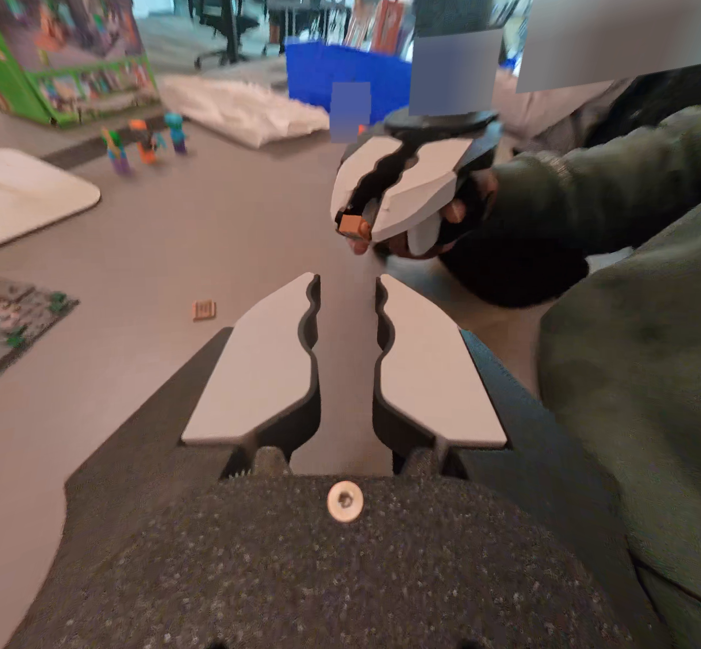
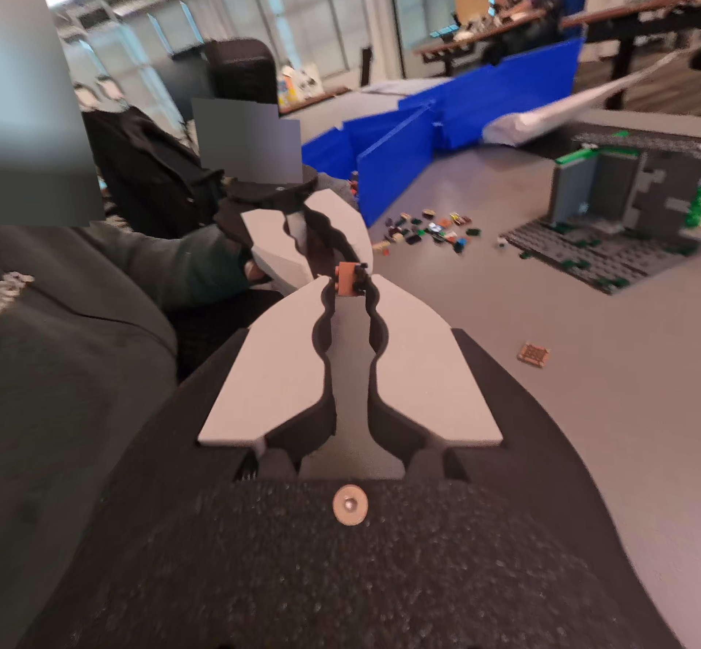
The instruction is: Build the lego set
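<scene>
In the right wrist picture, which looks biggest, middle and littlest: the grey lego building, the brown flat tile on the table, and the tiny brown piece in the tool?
Grey lego building; then brown flat tile and tiny brown piece look alike, so unranked.

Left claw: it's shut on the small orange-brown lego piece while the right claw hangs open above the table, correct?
Not quite: the sides are swapped. The right claw is shut on the small orange-brown lego piece, as the right wrist view shows. The left claw hangs open above the table, holding nothing, as the left wrist view shows.
</scene>
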{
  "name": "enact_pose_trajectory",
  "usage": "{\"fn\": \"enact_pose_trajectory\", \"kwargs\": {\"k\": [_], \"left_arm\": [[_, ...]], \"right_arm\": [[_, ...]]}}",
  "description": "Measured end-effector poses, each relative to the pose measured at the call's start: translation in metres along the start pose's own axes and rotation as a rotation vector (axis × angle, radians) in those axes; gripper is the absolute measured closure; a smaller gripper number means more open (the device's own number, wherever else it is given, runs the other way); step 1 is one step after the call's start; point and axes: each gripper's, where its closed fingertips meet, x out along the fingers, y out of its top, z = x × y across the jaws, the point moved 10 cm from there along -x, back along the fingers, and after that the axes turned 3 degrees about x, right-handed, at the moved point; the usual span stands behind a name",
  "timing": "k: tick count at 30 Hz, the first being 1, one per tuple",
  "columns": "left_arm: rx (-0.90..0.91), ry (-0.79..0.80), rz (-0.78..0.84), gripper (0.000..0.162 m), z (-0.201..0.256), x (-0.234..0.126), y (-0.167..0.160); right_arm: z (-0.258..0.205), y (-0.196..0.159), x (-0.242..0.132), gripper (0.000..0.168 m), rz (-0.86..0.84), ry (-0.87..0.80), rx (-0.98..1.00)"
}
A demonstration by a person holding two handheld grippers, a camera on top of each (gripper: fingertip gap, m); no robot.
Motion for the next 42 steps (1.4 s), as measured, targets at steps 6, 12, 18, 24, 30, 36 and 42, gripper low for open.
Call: {"fn": "enact_pose_trajectory", "kwargs": {"k": [6, 12, 18, 24, 30, 36, 42], "left_arm": [[-0.025, -0.136, 0.202, 0.132, 0.007, -0.002, 0.024], [0.053, -0.202, 0.224, 0.134, 0.023, 0.008, 0.037], [0.149, -0.192, 0.239, 0.142, 0.035, 0.011, 0.048], [0.217, -0.171, 0.255, 0.144, 0.045, 0.013, 0.056], [0.225, -0.176, 0.271, 0.144, 0.049, 0.012, 0.056], [0.256, -0.166, 0.299, 0.146, 0.051, 0.010, 0.055], [0.282, -0.142, 0.300, 0.148, 0.053, 0.010, 0.054]], "right_arm": [[0.002, 0.010, -0.010, 0.154, 0.098, 0.224, -0.057], [-0.007, 0.017, -0.012, 0.154, 0.164, 0.384, -0.155], [-0.014, 0.022, -0.020, 0.154, 0.198, 0.459, -0.222], [-0.019, 0.026, -0.026, 0.154, 0.244, 0.490, -0.266], [-0.023, 0.028, -0.027, 0.154, 0.239, 0.484, -0.320], [-0.025, 0.028, -0.027, 0.154, 0.249, 0.480, -0.335], [-0.025, 0.028, -0.028, 0.154, 0.243, 0.477, -0.343]]}}
